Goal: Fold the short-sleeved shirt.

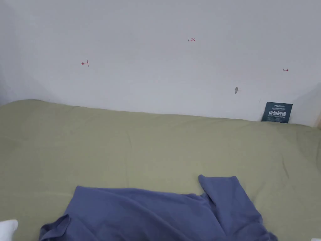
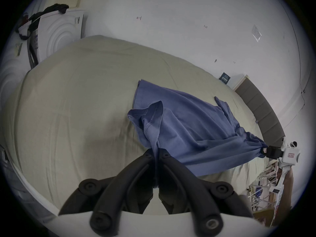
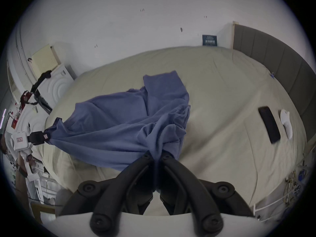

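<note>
In the head view the blue short-sleeved shirt (image 1: 156, 213) lies rumpled at the bottom centre of the frame on the green bed cover (image 1: 141, 147). The step in hand seems to be spreading it flat, so both corners should be pulled apart evenly and laid down without slack. The left gripper (image 2: 156, 151), at lower centre of its view, is clamped on a bunched shirt corner, and the right gripper (image 3: 156, 153) likewise, the cloth stretched between them.

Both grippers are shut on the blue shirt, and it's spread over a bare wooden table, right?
Not a table. The left gripper and right gripper are each shut on the blue shirt, but it lies on a bed with a green sheet, as the head view shows.
</note>
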### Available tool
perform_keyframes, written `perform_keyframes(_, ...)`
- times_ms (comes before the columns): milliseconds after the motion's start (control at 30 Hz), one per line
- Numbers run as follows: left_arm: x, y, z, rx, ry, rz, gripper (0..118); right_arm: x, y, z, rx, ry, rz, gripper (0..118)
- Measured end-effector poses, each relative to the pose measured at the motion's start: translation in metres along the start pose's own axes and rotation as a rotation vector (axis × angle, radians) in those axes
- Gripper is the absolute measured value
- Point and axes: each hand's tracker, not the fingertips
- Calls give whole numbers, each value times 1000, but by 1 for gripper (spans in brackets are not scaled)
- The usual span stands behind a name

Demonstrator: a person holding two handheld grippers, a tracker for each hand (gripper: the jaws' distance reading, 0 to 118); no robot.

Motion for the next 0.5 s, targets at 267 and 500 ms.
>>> perform_keyframes(267,-23,-55,8,-122,49,58,2,-8,-50,2,-132,-40,31,6)
perform_keyframes(500,-37,-73,9,-124,133,130,66,-3,-58,0,-162,-20,-58,24)
